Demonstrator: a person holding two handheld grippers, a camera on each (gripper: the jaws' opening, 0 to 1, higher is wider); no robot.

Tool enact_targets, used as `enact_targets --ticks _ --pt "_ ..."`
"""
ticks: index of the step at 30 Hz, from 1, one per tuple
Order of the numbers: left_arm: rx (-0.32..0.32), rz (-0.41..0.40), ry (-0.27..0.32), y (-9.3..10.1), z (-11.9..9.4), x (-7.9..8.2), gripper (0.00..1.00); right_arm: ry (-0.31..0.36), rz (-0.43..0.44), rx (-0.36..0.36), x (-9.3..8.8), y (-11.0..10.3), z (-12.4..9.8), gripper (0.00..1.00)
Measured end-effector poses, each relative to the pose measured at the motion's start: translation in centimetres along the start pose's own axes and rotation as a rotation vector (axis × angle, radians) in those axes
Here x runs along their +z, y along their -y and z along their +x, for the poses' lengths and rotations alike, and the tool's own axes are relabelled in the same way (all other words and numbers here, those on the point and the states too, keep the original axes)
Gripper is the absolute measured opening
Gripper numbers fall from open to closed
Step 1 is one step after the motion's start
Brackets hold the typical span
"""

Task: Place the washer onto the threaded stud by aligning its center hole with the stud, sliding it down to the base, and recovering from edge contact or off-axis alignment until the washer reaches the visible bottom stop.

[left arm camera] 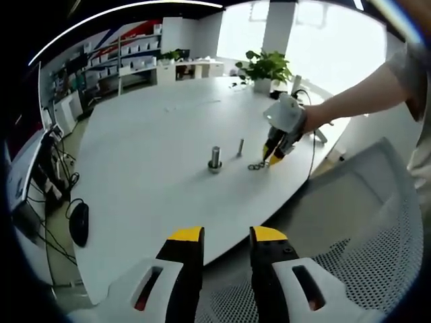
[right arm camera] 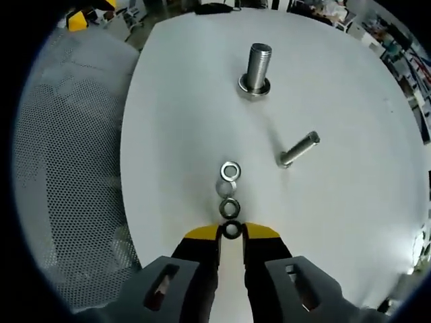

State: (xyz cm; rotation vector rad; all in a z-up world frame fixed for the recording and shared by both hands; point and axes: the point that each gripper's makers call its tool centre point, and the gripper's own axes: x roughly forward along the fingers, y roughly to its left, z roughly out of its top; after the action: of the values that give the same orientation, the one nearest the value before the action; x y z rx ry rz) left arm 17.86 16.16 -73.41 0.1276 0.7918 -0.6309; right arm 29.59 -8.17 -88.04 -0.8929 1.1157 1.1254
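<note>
Your right gripper (right arm camera: 231, 232) had its yellow-tipped jaws narrowed around the nearest dark steel washer (right arm camera: 231, 230), the first in a short row of small metal rings (right arm camera: 229, 186) lying flat on the white tabletop (right arm camera: 337, 222); whether it was truly pinched or only bracketed I could not tell. Beyond the row, the thick upright threaded steel stud (right arm camera: 258, 66) stood on its round base, well apart, probably set there so you could approach from above. A slimmer bolt (right arm camera: 297, 149) stood nearer. Your left gripper (left arm camera: 225, 237) hung back off the table edge, jaws slightly parted and empty, likely kept clear.
</note>
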Motion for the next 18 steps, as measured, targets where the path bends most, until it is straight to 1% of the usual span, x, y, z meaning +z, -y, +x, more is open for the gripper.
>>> enact_targets --ticks 2,6,9,11,13,15,18 --pt "-0.003 0.0 0.001 0.05 0.0 0.0 0.25 -0.014 0.056 -0.023 0.0 -0.04 0.01 0.14" --pt "-0.002 0.004 0.004 0.08 -0.03 0.06 0.25 -0.056 0.035 -0.05 0.16 -0.33 0.02 0.14" --pt "-0.001 0.007 0.006 0.09 -0.05 0.06 0.25 -0.073 0.058 -0.049 0.1 -0.12 0.11 0.14" --pt "-0.001 0.007 0.009 0.09 -0.06 0.12 0.25 -0.067 0.076 -0.048 0.05 -0.06 0.08 0.14" --pt "-0.001 0.005 0.01 0.08 -0.07 0.08 0.25 -0.046 0.104 -0.06 0.0 -0.09 -0.02 0.14" --pt "-0.002 0.009 0.007 0.16 -0.07 -0.01 0.25 -0.017 0.114 -0.075 -0.05 -0.12 -0.01 0.14" --pt "-0.004 0.011 0.007 0.19 -0.06 0.02 0.25 0.036 0.167 -0.087 -0.05 -0.12 -0.18 0.14"
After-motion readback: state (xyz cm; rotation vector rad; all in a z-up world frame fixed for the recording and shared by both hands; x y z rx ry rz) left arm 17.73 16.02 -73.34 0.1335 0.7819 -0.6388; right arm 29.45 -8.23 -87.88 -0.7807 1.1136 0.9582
